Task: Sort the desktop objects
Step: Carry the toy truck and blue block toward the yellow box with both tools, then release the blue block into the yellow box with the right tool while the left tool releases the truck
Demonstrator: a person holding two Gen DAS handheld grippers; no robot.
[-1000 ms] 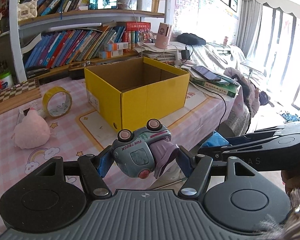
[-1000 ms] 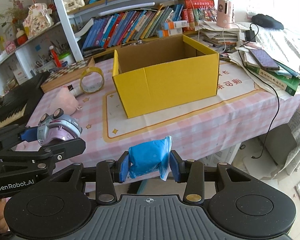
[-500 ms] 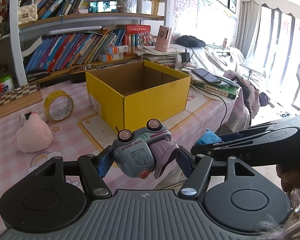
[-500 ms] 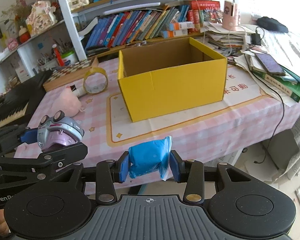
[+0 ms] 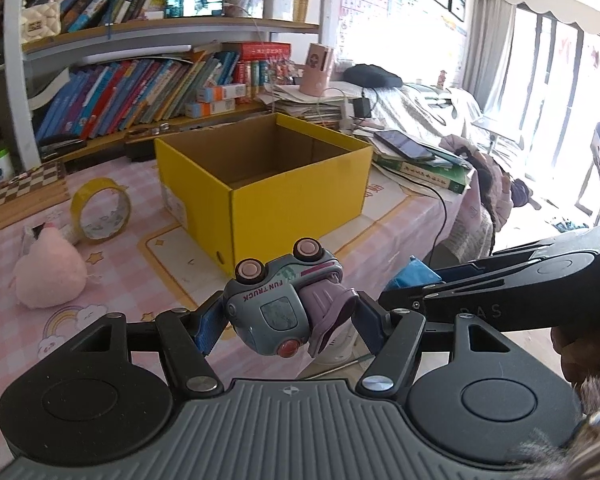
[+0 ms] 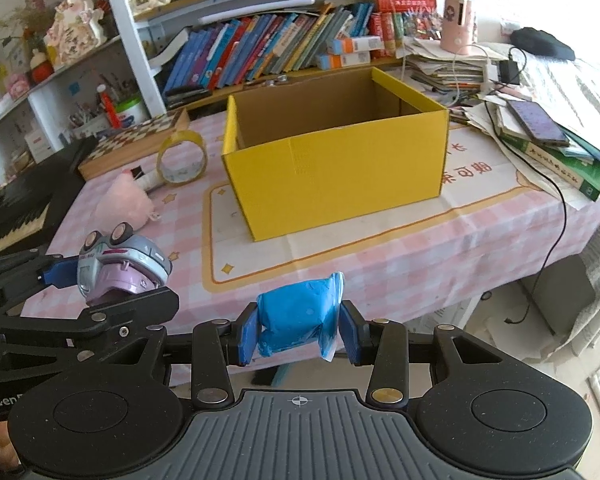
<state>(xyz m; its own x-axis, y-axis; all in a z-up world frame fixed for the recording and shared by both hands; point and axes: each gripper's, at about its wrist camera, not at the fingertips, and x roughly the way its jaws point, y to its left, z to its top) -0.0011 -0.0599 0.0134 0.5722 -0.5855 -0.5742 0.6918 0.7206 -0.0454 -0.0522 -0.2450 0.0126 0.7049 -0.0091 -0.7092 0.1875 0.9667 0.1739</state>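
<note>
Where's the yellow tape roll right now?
The tape roll stands on edge on the pink checked tablecloth, left of the yellow box in both views, just behind the pink plush.

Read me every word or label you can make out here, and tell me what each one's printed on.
"FUN TRUCK": on the toy truck, held on its side in the left gripper.
"GenR", cut off: on the left gripper's body, seen from the right wrist view.
Book spines, wall chart and tablecloth characters: too small or blurred to read.
</note>
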